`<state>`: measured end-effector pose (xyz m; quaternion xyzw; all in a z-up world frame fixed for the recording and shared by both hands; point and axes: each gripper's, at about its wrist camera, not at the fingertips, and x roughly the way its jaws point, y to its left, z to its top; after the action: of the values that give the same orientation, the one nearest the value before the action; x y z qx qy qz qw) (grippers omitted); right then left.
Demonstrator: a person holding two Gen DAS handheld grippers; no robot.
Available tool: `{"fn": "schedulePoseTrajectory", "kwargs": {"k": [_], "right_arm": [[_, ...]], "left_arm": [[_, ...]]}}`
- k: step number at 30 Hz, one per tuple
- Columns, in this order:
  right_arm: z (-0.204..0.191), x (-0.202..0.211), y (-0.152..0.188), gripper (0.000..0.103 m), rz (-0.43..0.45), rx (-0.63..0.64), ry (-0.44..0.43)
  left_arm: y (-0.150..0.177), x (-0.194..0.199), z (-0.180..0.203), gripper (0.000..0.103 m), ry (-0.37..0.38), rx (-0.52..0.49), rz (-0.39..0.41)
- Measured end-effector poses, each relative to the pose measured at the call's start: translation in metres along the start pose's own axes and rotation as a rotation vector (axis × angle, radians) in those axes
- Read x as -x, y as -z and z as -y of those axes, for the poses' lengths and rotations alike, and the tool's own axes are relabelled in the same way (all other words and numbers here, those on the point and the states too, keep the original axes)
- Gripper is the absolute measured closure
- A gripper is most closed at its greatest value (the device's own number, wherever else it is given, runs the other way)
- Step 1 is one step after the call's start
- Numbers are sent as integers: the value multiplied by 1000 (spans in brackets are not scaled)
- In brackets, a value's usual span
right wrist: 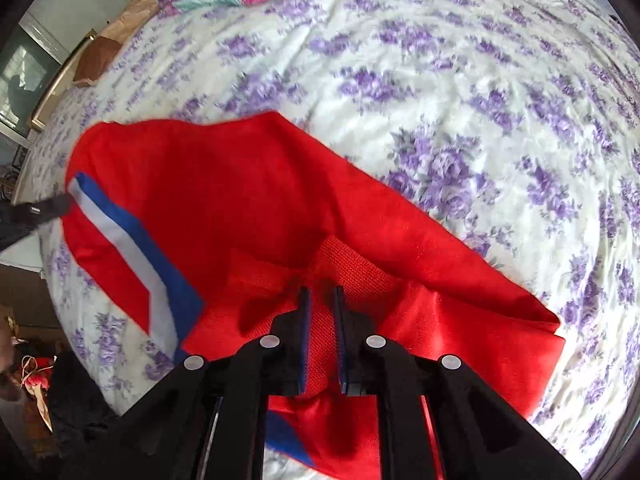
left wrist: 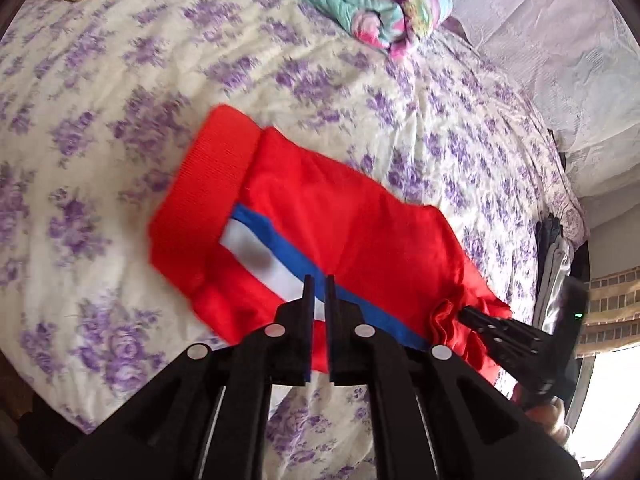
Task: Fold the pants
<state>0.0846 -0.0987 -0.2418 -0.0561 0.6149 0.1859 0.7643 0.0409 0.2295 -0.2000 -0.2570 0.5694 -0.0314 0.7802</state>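
Red pants with a blue and white side stripe lie on the flowered bed sheet. My left gripper is shut on the pants at the stripe. My right gripper is shut on the red ribbed waistband and holds a bunched fold of cloth; it also shows in the left wrist view at the pants' lower right end. In the right wrist view the pants spread out ahead, and the left gripper shows at their far left end.
A folded teal and pink quilt lies at the far side of the bed. A lilac cloth covers the wall side. Dark clothes hang at the bed's right edge. A brown headboard borders the bed.
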Motion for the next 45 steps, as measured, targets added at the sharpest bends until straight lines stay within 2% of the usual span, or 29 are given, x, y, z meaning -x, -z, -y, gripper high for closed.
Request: {"fn": "schedulePoseTrajectory", "kwargs": {"k": [2,4,6,9,11,14,17,18,19,21,22,25,27,30,32,34,36,38,41,42,45], "right_arm": [[-4,5,-1,90,15,1,3],[-7,24,-1,90,48,-15,-55],[-10,48,1,90,98,-16,-99],[-11,80,9,89,149,-14,-114],[-7,97,19,89,170,-10,-115],[-3,116,34,89,180,-11,-107],[1,125,51,89,183,-39,-106],[3,123,56,88,180,-53,-113],[4,118,61,88,169,-65,-123],[2,104,65,88,128,-84,-167],[-2,97,66,88,112,-86,-219],[-31,79,58,88,76,-13,-331],[-53,57,47,88,29,38,-321],[-81,22,28,88,-20,76,-366],[-95,1,22,88,-44,88,-363],[-105,-24,23,88,-121,102,-344],[-107,-30,21,88,-170,97,-330],[-100,-14,7,88,-119,69,-344],[-87,4,-27,88,-27,41,-240],[-84,2,-37,88,-24,29,-212],[-81,-23,-56,88,-72,3,-196]], "left_arm": [[-1,25,-13,80,-23,35,31],[2,38,-25,50,-49,72,46],[8,35,-38,36,-55,102,37],[19,5,-58,36,5,182,-45],[19,-16,-65,36,53,218,-71],[10,-38,-64,36,85,217,-77],[-9,-53,-56,28,75,187,-69],[-15,-57,-51,32,51,177,-63],[-20,-60,-47,57,10,174,-61],[-24,-53,-34,81,63,126,-44],[-24,-46,-25,83,54,85,-18],[-13,-29,4,83,-27,-59,45],[-6,-20,16,83,-45,-110,73],[-3,-6,19,83,-10,-105,101],[-2,0,19,83,12,-96,109],[-2,-1,22,83,16,-103,101],[1,-8,25,83,-6,-117,85],[3,-10,30,83,-27,-140,92],[3,-3,35,83,-2,-141,105],[3,-1,37,83,-1,-145,107],[4,2,48,83,-13,-177,106]]}}
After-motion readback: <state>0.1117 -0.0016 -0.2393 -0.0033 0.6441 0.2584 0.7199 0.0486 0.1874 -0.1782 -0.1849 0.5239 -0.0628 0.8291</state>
